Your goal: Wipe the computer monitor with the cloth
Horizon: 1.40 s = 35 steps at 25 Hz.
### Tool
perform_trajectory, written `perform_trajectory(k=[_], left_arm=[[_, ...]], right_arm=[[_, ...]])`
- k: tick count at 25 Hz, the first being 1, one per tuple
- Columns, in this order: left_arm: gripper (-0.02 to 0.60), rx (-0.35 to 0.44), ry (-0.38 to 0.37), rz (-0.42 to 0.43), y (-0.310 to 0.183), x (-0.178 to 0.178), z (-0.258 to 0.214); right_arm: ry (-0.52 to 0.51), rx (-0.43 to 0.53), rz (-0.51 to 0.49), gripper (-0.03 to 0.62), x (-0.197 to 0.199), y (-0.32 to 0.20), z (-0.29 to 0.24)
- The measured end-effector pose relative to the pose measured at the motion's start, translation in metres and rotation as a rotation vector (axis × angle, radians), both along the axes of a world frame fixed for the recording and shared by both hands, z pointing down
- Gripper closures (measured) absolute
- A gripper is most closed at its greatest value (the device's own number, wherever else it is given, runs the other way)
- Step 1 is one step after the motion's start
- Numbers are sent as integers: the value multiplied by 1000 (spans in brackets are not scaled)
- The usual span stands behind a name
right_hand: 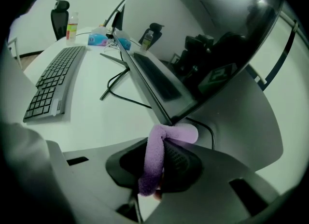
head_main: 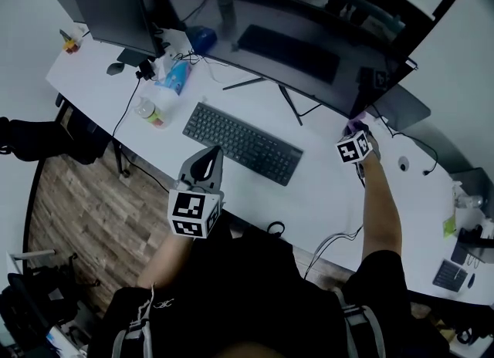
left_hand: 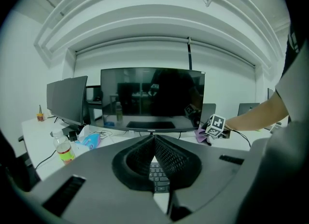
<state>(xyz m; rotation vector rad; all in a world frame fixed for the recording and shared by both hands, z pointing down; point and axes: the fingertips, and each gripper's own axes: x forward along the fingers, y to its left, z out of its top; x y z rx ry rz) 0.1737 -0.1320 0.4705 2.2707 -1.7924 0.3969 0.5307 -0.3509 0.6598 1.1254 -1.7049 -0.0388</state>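
Observation:
A wide curved black monitor (head_main: 293, 48) stands at the back of the white desk (head_main: 332, 194); it also fills the middle of the left gripper view (left_hand: 152, 100) and runs edge-on in the right gripper view (right_hand: 145, 73). My right gripper (right_hand: 161, 146) is shut on a purple cloth (right_hand: 157, 155), whose top end lies against the monitor's lower right corner. In the head view the cloth (head_main: 356, 126) peeks out beyond the right gripper (head_main: 360, 139). My left gripper (head_main: 205, 165) hangs shut and empty over the desk's near edge, in front of the keyboard (head_main: 241, 142), its tips (left_hand: 154, 143) together.
A second dark monitor (head_main: 117, 15) stands at the left. A drink bottle (head_main: 151, 111), a blue packet (head_main: 176, 77), a mouse (head_main: 115, 68) and cables lie near it. A grey laptop lid (head_main: 401, 106) leans behind the right gripper. The desk's right end holds small items (head_main: 455, 271).

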Motion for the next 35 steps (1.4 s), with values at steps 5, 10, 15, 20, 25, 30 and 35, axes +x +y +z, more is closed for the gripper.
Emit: perform_trajectory(k=[5, 10, 15, 20, 25, 30, 35], left_arm=[[571, -9, -13, 1, -4, -3, 3], [571, -25, -14, -14, -5, -7, 7], [571, -34, -6, -31, -7, -15, 12], [571, -37, 0, -42, -7, -24, 16], [571, -43, 5, -51, -7, -37, 17], [571, -38, 9, -42, -11, -52, 18], [571, -24, 19, -31, -17, -66, 16]], right_arm=[[-28, 8, 11, 518, -13, -4, 7], [-196, 41, 141, 517, -21, -12, 3], [-346, 92, 269, 517, -26, -16, 0], [-468, 108, 343, 517, -31, -23, 3], [-554, 90, 423, 517, -42, -21, -2], [-558, 85, 414, 517, -65, -24, -4], [-557, 77, 417, 517, -86, -25, -5]])
